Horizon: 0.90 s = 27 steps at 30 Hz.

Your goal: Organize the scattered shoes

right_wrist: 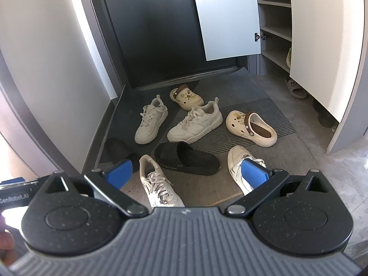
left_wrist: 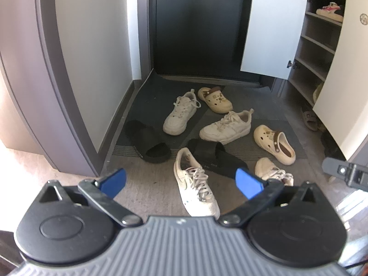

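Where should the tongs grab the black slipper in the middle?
Grab the wide strap of the black rubber slide slipper, coming down from above with one finger inside the foot opening. The strap arches up off the flat sole, so it gives an edge to pinch; the sole itself lies flat on the grey doormat.

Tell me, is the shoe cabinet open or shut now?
Open. Both white doors of the shoe cabinet are swung outward, and its shelves show between them, one holding a shoe.

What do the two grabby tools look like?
Both tools look alike: the left tool and right tool each have blue ridged pads on black arms, two round black discs and a grey ribbed body. White lettering marks the left tool's side.
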Tool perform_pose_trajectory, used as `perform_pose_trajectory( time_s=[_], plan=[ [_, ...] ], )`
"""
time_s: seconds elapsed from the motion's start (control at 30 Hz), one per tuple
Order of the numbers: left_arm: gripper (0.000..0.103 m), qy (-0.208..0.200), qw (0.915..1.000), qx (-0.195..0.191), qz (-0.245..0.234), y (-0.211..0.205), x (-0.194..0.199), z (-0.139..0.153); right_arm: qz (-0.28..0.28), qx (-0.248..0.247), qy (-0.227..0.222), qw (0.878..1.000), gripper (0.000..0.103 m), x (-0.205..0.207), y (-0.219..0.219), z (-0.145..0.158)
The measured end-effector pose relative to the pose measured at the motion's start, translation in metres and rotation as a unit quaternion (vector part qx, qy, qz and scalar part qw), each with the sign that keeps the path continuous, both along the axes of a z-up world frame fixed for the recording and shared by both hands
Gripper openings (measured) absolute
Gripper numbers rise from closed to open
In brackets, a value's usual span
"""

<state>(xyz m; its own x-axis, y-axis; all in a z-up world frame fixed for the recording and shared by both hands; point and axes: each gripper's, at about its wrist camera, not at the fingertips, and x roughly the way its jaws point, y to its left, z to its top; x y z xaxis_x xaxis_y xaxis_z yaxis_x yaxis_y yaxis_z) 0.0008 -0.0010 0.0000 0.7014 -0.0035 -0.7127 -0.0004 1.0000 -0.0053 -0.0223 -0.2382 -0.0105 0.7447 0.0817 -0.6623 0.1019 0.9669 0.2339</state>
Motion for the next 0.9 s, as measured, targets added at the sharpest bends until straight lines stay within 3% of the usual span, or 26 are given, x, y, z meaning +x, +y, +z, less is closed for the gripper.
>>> perform_pose_trajectory(
  time_s=[0.73,0.9],
  plan=[
    [0.103,0.000,0.9999,-0.005,0.012,-0.001,-0.024,-0.008,-0.002,0.006,-0.006,1.000,0.103,-0.003,0.003,0.000],
    [0.103,0.006,0.9999,-0.010,0.010,0.012,-0.010,-0.013,-0.001,0.000,-0.007,1.000,0.103,-0.001,0.012,-0.001]
  ],
)
